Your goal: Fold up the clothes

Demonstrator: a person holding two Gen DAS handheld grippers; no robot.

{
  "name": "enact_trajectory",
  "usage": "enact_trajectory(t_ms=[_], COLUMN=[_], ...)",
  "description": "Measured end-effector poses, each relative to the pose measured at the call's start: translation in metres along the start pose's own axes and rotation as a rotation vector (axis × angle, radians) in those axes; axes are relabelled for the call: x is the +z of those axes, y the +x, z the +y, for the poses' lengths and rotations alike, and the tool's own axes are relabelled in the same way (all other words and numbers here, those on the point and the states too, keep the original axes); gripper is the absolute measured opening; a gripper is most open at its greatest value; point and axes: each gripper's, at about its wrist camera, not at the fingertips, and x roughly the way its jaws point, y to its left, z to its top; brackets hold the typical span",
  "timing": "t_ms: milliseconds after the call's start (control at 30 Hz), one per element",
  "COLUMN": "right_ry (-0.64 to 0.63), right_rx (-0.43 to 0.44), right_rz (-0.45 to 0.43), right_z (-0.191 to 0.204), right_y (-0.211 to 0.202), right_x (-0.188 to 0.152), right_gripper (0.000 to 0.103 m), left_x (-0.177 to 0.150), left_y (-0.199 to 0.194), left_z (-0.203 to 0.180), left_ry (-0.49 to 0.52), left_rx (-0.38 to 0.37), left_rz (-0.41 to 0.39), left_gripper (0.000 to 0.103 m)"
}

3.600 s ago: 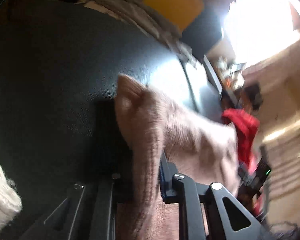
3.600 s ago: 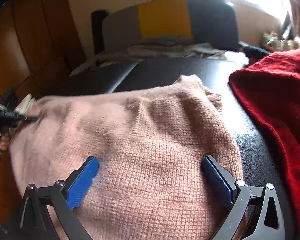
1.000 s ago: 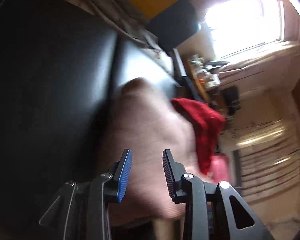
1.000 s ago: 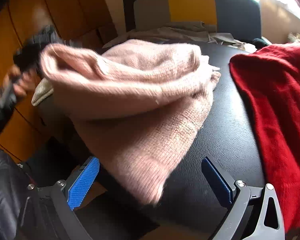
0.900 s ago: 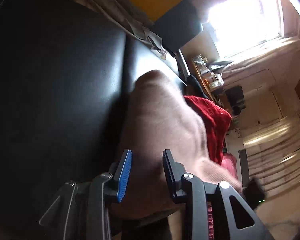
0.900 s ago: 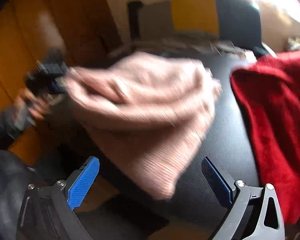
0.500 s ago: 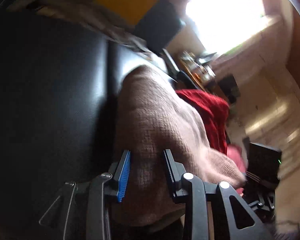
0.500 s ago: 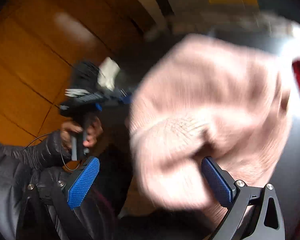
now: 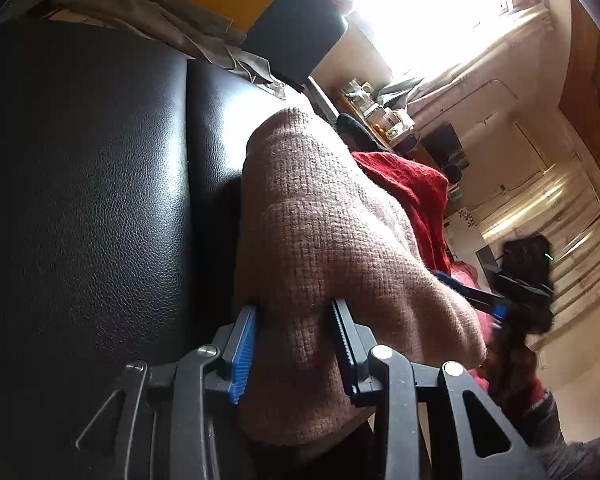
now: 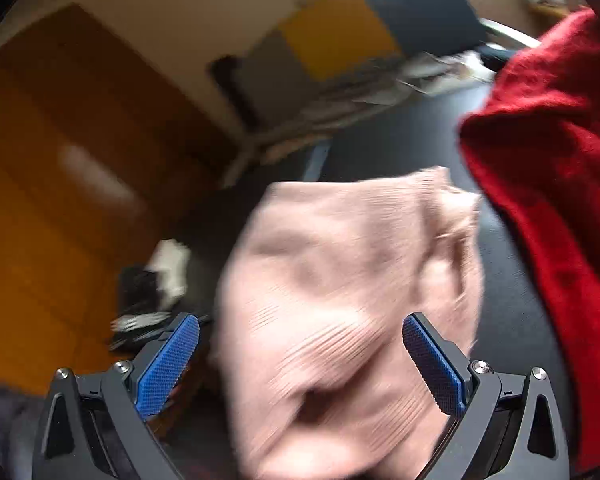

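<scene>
Between the blue pads of the left gripper [image 9: 294, 350] a thick fold of the pink knitted sweater [image 9: 324, 240] is seen bunched, with both pads pressed against the knit, so it is judged to be grasped there, while the garment's long axis runs straight ahead from those jaws across the black leather seat [image 9: 92, 200] beside the red garment [image 9: 412, 188]. Over the near, hanging end of the same sweater the right gripper [image 10: 300, 360] is held wide apart and empty, and it is judged the nearer one for the loose edge.
</scene>
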Motion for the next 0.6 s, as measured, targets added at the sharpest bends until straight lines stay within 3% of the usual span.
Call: enact_trajectory(t_ms=[67,133,167,200,233,267,367,467,533,600], right_ry=[0.046,0.036,0.031,0.025,-0.013,-0.063,-0.219,-0.306,-0.279,-0.188], right_rx=[-0.047,-0.082,-0.099,-0.117,-0.159,-0.21,-0.352,-0.448,-0.524,-0.537], right_rz=[0.023,0.041,0.051,0.06,0.064,0.067,0.029,-0.093,-0.093,-0.034], right_z=[-0.01,-0.009,-0.008,-0.008,0.001,0.013,0.053,0.078,0.063,0.025], right_y=[0.02,0.032,0.038,0.044,0.045,0.044,0.025,-0.024,-0.028,-0.012], right_x=[0.007,0.01,0.011,0.012,0.014,0.015,0.021,0.021,0.016,0.002], right_gripper=[0.103,0.088,0.053,0.029,0.026,0.017,0.013,0.013,0.013,0.013], left_x=[0.0,0.0,0.0,0.0,0.0,0.0,0.0,-0.001,-0.001,0.001], left_y=[0.0,-0.001,-0.003,-0.005,-0.007,-0.009,-0.015,-0.017,-0.012,-0.005], left_z=[0.001,0.001,-0.002,-0.005,-0.008,-0.011,-0.02,-0.029,-0.037,-0.044], left_ry=[-0.006,0.006,0.019,0.034,0.049,0.064,0.109,0.157,0.188,0.214], left_rx=[-0.005,0.0,-0.006,-0.014,-0.022,-0.029,-0.053,-0.091,-0.113,-0.111], left_rz=[0.0,-0.001,-0.008,-0.017,-0.026,-0.035,-0.063,-0.071,-0.06,-0.041], left_gripper=[0.035,0.035,0.035,0.035,0.035,0.035,0.035,0.035,0.036,0.036])
